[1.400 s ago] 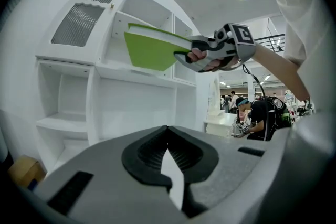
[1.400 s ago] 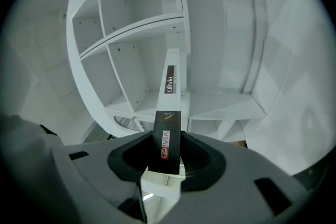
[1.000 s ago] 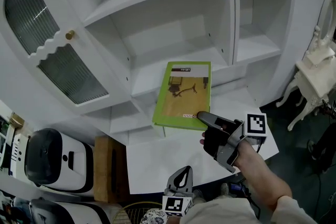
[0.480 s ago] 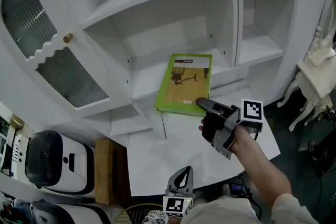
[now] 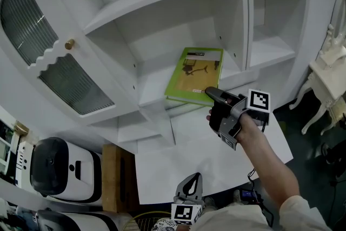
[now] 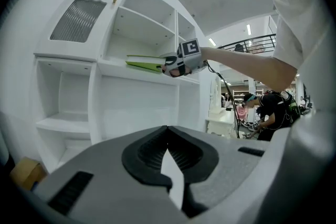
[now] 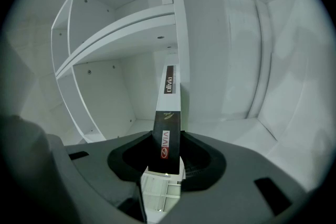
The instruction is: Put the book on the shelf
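While the green book [image 5: 195,74] is clamped by its near edge in the right claw [image 5: 210,94], it is held almost flat at the middle shelf [image 5: 154,92]. Its far part lies over the board and the gripped end juts past the front lip. Placing is judged to be the step in hand. Next, the book should be pushed deeper, lowered until the board bears it, and only then released. The left claw [image 5: 192,180] is seen low, closed on nothing.

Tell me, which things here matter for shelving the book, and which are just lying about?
In the job: book, right gripper clamping it, shelf.
Just lying about: cabinet door, white appliance, white side table, idle left gripper.
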Available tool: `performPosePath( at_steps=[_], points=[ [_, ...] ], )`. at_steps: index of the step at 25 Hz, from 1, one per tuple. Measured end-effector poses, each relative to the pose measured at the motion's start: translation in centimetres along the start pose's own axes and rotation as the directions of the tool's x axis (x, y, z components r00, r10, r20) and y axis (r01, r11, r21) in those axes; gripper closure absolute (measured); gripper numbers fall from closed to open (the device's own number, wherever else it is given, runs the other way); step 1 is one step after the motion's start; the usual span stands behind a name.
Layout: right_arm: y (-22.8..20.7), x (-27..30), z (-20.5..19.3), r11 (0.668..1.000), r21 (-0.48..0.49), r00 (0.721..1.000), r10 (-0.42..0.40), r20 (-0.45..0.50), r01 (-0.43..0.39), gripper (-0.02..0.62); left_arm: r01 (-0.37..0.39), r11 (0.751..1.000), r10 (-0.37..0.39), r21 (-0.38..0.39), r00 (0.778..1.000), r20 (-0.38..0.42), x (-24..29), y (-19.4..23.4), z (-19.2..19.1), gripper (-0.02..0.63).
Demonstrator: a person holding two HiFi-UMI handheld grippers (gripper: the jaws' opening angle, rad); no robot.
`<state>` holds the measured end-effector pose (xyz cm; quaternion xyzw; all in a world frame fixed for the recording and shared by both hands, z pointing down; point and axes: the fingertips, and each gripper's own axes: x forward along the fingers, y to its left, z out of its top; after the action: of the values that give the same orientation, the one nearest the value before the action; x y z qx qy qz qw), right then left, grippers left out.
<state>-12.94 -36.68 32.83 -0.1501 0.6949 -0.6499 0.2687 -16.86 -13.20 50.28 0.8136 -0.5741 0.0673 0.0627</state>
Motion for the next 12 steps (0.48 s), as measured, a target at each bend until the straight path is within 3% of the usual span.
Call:
performPosePath(
  at_steps=[12],
  points=[
    [-0.5,2.5,2.8,1.0,-0.003,0.999,-0.016,0.042,0.016,0.442,-0.016,1.0,0.016,-0.004,1.0,0.0,0.1,0.9,0.0,0.603]
  ],
)
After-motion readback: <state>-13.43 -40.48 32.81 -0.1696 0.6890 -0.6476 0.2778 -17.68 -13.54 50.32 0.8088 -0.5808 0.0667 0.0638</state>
